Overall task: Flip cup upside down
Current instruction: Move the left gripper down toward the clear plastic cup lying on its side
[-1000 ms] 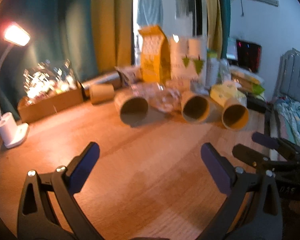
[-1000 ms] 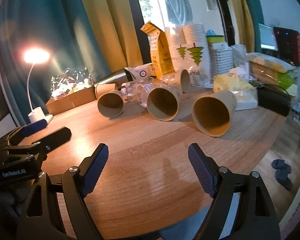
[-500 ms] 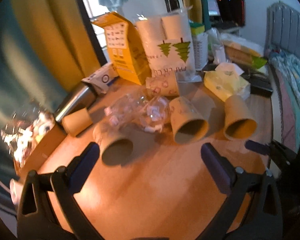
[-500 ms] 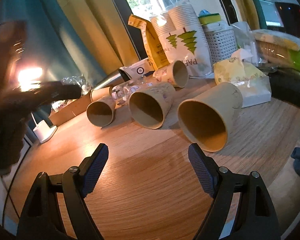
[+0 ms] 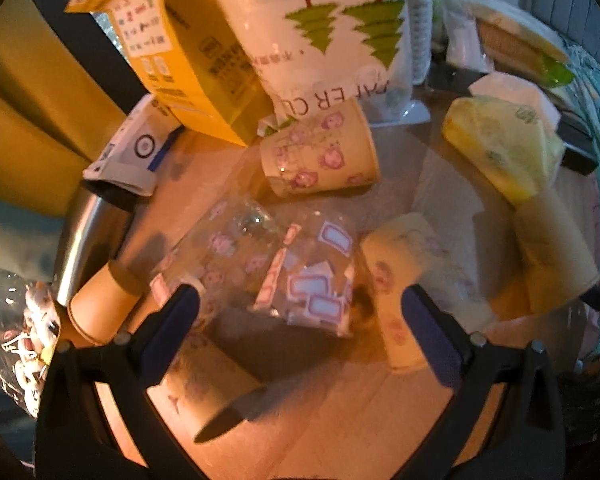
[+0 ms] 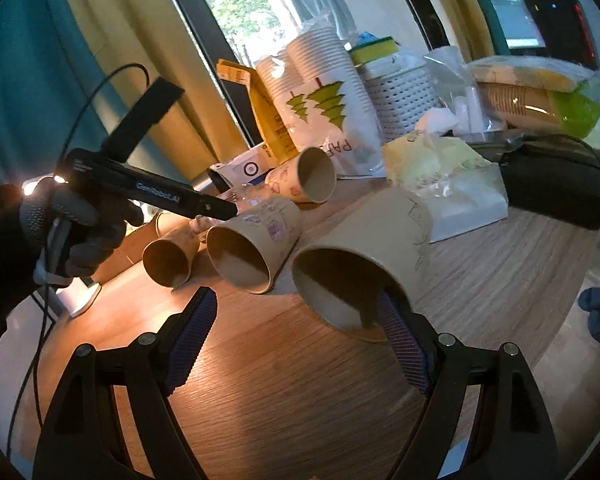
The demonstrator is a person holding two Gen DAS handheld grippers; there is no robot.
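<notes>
Several brown paper cups lie on their sides on the round wooden table point(image 6: 300, 392). In the right wrist view the nearest cup point(image 6: 360, 272) faces me, its rim right at my open right gripper's point(image 6: 296, 340) right fingertip point(image 6: 396, 324). A middle cup point(image 6: 252, 248) and a small left cup point(image 6: 172, 256) lie beyond. My left gripper point(image 5: 296, 320) is open, looking down on a clear plastic cup with pink stickers point(image 5: 268, 264) lying between its fingers' line. A pig-printed cup point(image 5: 320, 152) lies behind it. The left gripper also shows in the right wrist view point(image 6: 220, 210), above the middle cup.
Behind the cups stand a yellow carton point(image 5: 172, 44), a bag of stacked white paper cups point(image 6: 324, 92), a white basket point(image 6: 404, 92), a steel flask point(image 5: 88, 240) and a yellow-green packet point(image 5: 504, 148). A black pouch point(image 6: 556, 176) lies at the right.
My left gripper has risen and moved forward over the clutter, now looking down on the clear cup. My right gripper has moved closer to the nearest brown cup.
</notes>
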